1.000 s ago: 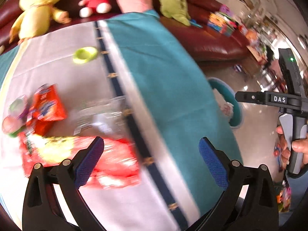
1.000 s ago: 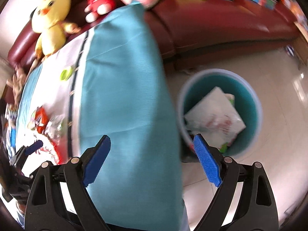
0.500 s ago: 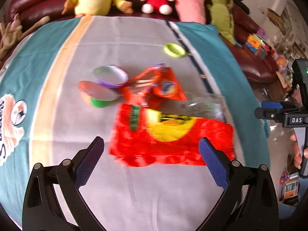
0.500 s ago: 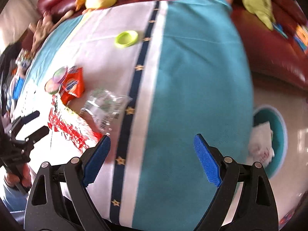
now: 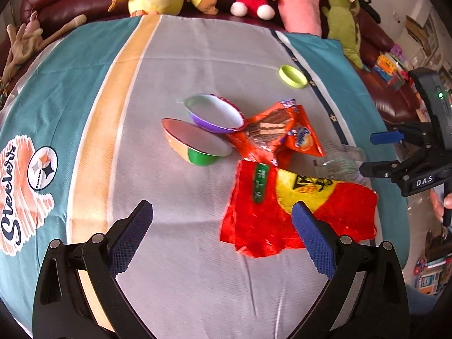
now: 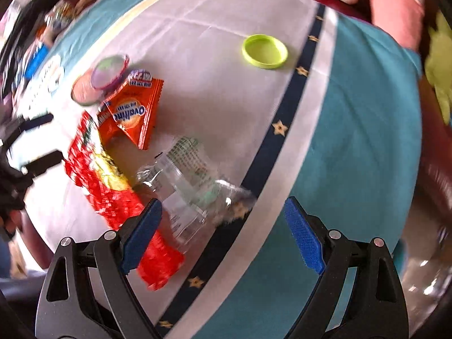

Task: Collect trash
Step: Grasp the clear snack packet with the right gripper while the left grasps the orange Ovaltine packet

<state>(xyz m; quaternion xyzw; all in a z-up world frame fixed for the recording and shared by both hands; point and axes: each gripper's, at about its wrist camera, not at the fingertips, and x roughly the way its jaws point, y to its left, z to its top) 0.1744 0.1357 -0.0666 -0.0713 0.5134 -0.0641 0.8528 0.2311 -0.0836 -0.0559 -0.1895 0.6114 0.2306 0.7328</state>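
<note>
Tablecloth [image 5: 175, 65] under wrappers [image 5: 282, 220], cups [image 5: 197, 144]

The teal tablecloth [image 5: 84, 65] carries the script word "Steelers" and a round star logo. The orange snack wrapper [image 6: 132, 113] reads "Ovaltine". White letters "DAS" stand on the right gripper [image 5: 421, 180]. The red wrapper's [image 5: 282, 220] print is unreadable.

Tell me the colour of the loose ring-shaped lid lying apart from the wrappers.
Lime green; the lid shows best in the right wrist view.
</note>
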